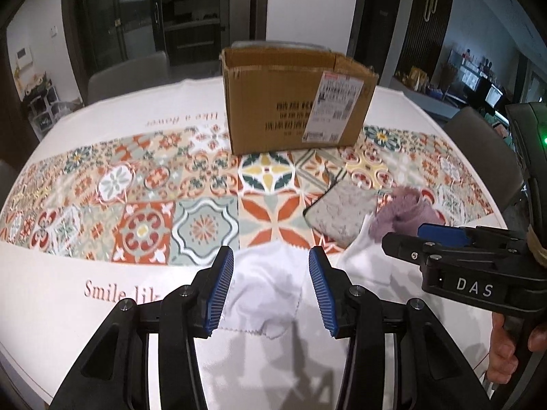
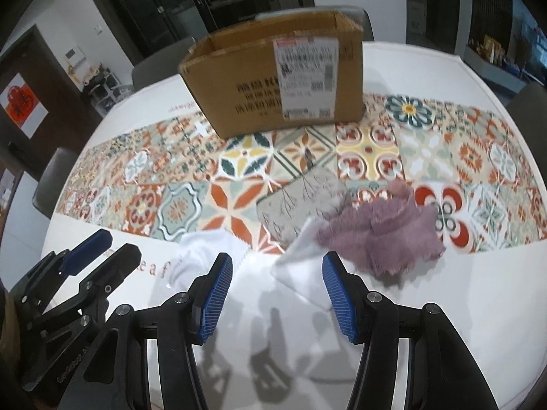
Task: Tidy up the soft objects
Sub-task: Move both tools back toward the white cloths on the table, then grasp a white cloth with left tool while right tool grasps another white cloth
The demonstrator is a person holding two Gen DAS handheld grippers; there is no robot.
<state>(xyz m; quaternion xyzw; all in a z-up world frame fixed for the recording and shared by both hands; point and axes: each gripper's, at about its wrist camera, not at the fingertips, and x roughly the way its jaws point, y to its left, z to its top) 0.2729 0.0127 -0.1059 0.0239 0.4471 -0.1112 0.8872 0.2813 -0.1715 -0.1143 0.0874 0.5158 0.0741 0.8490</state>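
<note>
In front of the cardboard box (image 1: 294,97) on the patterned tablecloth (image 1: 136,205) lie a grey cloth (image 2: 294,205), a purple cloth (image 2: 379,235) beside it and two white cloths (image 1: 263,287), nearest the edge. The left gripper (image 1: 271,290) is spread wide above one white cloth; the right gripper (image 2: 277,294) is spread too, holding nothing.

Cardboard box (image 1: 294,99) stands top centre of both views, open top, blocking the far middle of the table (image 1: 102,307). Patterned runner left of frame centre lies bare: open passage there. Lower centre and right crowded: white cloth (image 1: 263,290), grey pouch (image 1: 338,212), purple cloth (image 2: 379,235), close together or overlapping. Right gripper (image 1: 403,239) intrudes at the left view's right edge.
</note>
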